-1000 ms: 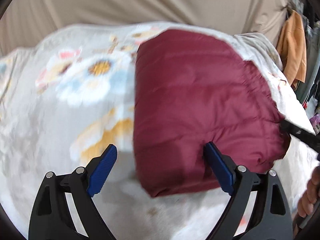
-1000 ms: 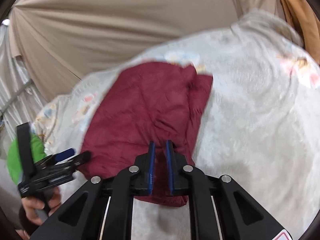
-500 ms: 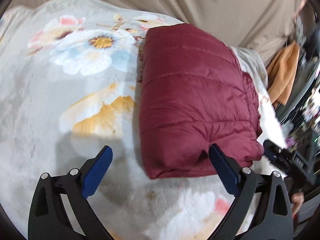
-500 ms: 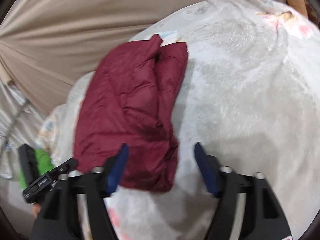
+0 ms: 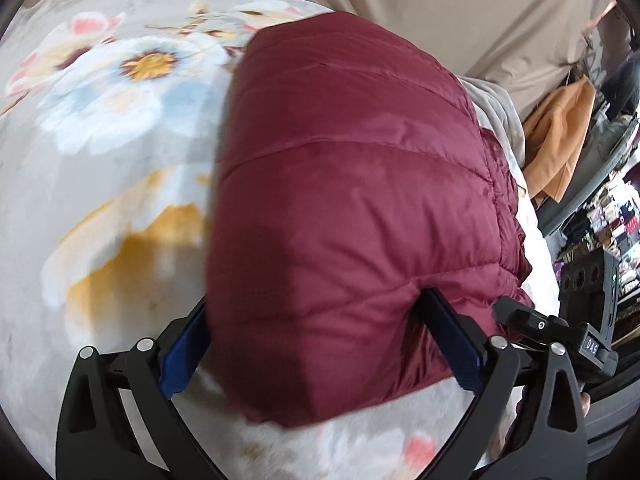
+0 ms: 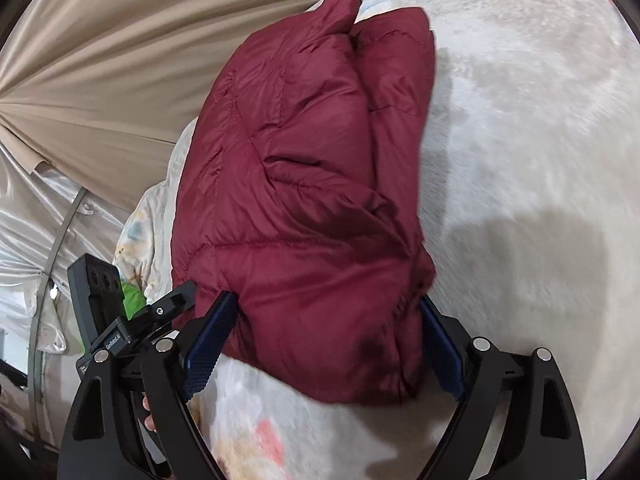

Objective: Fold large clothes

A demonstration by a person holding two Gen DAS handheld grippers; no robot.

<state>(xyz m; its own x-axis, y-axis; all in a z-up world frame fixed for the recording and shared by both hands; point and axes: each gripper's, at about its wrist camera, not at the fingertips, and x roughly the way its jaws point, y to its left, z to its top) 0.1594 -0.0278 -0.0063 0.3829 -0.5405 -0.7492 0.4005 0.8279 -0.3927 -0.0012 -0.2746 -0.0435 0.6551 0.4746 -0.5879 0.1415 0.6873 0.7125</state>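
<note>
A folded maroon puffer jacket (image 5: 352, 184) (image 6: 304, 184) lies on a floral fleece blanket (image 5: 100, 160) (image 6: 520, 160). My left gripper (image 5: 316, 304) points down at its near end, jaws opening wide, and one corner of the jacket bulges between the blue pads (image 5: 452, 344). The left pad is half hidden behind the fabric. My right gripper (image 6: 326, 298) straddles the other near corner in the same way. Its jaws are also opening, and the padded cloth fills the gap between its blue pads (image 6: 204, 352). Neither gripper pinches the jacket.
A beige curtain (image 5: 440, 0) (image 6: 100, 60) hangs behind the bed. An orange garment (image 5: 560, 148) and cluttered shelves (image 5: 616, 216) are at the right. Each tool's black body shows beside the other (image 5: 588, 320) (image 6: 104, 300). A green item (image 6: 132, 296) lies past the blanket's edge.
The right gripper went from shut to wide open. Both grippers dropped closer to the jacket, so its near corners now sit between their fingers. The left jaws widened slightly.
</note>
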